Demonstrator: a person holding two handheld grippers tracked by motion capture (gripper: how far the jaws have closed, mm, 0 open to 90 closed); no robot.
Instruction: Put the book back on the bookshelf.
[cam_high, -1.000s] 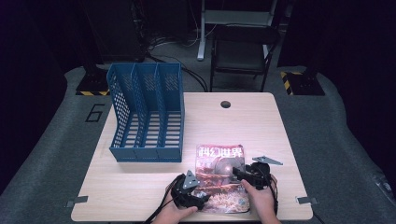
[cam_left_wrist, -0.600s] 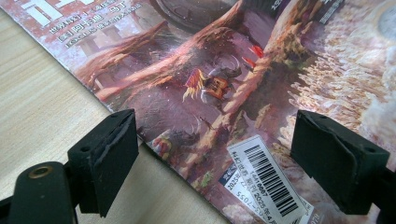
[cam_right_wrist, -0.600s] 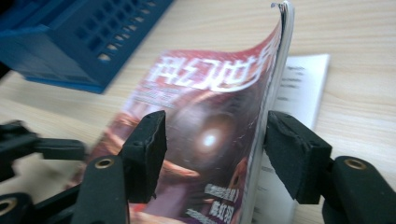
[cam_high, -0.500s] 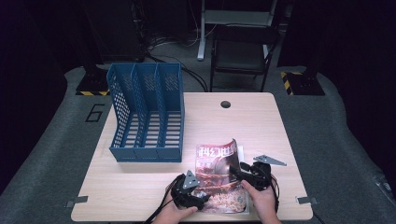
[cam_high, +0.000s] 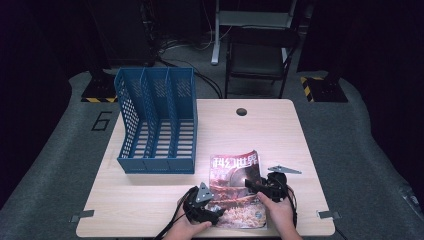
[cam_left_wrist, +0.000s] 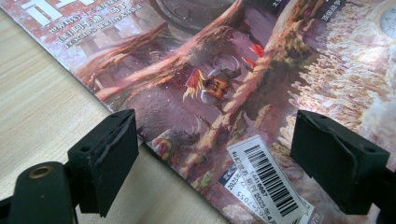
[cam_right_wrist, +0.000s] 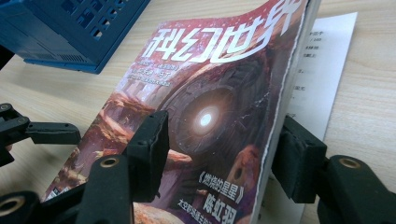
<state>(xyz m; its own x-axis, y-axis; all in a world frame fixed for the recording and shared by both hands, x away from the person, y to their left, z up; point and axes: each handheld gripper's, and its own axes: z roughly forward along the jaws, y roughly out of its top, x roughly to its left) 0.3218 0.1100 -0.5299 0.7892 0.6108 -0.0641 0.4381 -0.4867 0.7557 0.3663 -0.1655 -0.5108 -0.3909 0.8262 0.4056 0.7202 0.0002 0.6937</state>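
One glossy, softly curling magazine (cam_high: 236, 190) is lying at the lower centre of the pale wooden table (cam_high: 270, 130), two black grippers working it: the left gripper (cam_high: 216, 216) gaping wide over its corner, the right gripper (cam_high: 248, 184), just narrowing, straddling its lifted edge, with one blue perforated three-slot file rack (cam_high: 157, 120) standing upper left.
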